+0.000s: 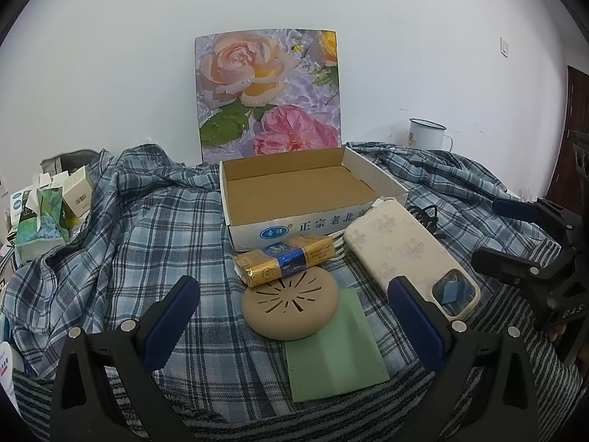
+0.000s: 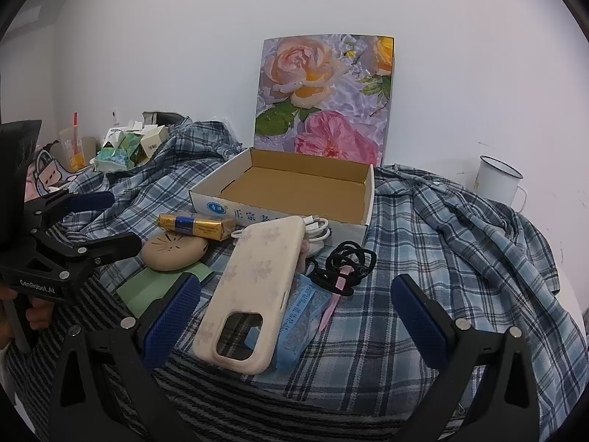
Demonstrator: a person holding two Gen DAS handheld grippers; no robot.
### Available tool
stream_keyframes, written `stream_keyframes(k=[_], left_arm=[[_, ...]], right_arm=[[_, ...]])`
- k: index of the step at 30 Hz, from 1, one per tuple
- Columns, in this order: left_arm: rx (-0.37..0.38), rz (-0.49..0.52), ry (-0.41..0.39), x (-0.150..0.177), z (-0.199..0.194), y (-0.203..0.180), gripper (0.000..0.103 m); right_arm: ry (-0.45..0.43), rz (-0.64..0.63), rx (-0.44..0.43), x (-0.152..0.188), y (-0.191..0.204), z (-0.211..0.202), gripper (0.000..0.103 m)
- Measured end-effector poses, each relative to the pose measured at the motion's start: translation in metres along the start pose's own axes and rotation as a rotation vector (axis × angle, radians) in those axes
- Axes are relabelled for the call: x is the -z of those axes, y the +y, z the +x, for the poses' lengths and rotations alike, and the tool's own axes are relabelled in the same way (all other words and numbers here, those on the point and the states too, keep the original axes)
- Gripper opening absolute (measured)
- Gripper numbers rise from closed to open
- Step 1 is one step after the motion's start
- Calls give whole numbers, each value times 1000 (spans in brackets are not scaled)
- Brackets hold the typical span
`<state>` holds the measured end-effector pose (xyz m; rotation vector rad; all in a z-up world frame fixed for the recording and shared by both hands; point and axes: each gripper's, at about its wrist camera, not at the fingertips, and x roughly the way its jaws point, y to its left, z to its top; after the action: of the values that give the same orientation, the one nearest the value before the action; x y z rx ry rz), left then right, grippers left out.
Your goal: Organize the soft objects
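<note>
Fingers of the left gripper (image 1: 294,309) stand spread above the tan round silicone case (image 1: 291,305) and green pouch (image 1: 333,346), holding nothing; the right gripper (image 2: 294,313) is likewise spread over the cream phone case (image 2: 254,287). All lie on the plaid cloth (image 1: 176,228) near its front edge, just before the open cardboard box (image 1: 302,191). The gold packet (image 1: 287,259) leans against the box's front wall, black hair ties (image 2: 349,261) to its right.

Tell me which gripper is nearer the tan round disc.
Left. The left gripper is open straight in front of the tan round disc; the right gripper faces the phone case.
</note>
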<state>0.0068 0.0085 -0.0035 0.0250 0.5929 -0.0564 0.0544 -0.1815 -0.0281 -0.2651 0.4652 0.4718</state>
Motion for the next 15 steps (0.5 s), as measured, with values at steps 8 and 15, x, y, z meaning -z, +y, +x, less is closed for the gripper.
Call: stream_keyframes(k=[8, 15], left_arm=[[1, -3, 5, 0, 0, 1, 103], [-4, -7, 5, 1, 0, 3, 103]], right_arm=[[9, 3, -3, -1, 0, 2, 103], [10, 3, 1, -1, -2, 2, 103]])
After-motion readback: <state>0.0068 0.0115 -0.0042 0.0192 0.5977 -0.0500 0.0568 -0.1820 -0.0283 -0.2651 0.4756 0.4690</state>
